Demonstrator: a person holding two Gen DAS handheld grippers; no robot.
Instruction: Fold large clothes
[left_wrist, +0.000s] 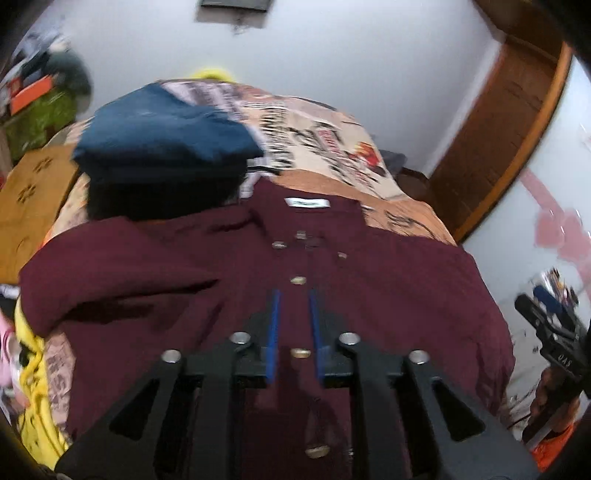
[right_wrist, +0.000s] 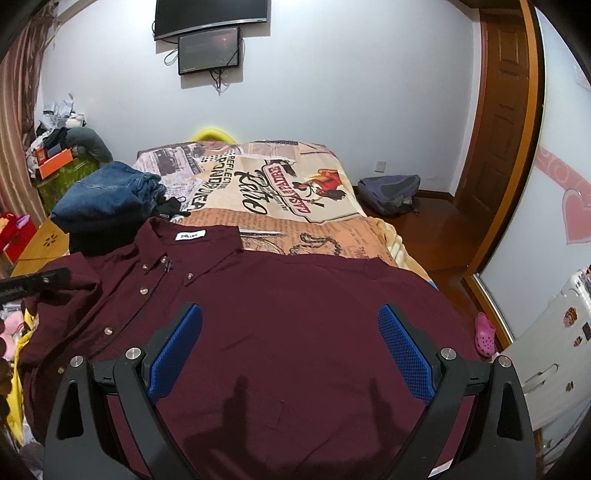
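A maroon button-up shirt (right_wrist: 295, 306) lies front up on the bed, collar with a white label (right_wrist: 190, 235) toward the far end; it also shows in the left wrist view (left_wrist: 388, 280). Its left sleeve is bunched at the bed's left edge (left_wrist: 110, 280). My left gripper (left_wrist: 294, 295) hovers over the button placket, its blue pads a narrow gap apart with nothing between them. My right gripper (right_wrist: 290, 314) is wide open and empty above the shirt's right half. The right gripper also appears at the right edge of the left wrist view (left_wrist: 554, 332).
A folded stack of blue jeans and dark clothes (right_wrist: 107, 199) sits on the bed at the far left. The printed bedspread (right_wrist: 280, 192) covers the bed. A backpack (right_wrist: 389, 192) lies on the floor, a pink shoe (right_wrist: 484, 332) beside the bed, a wooden door (right_wrist: 495, 122) right.
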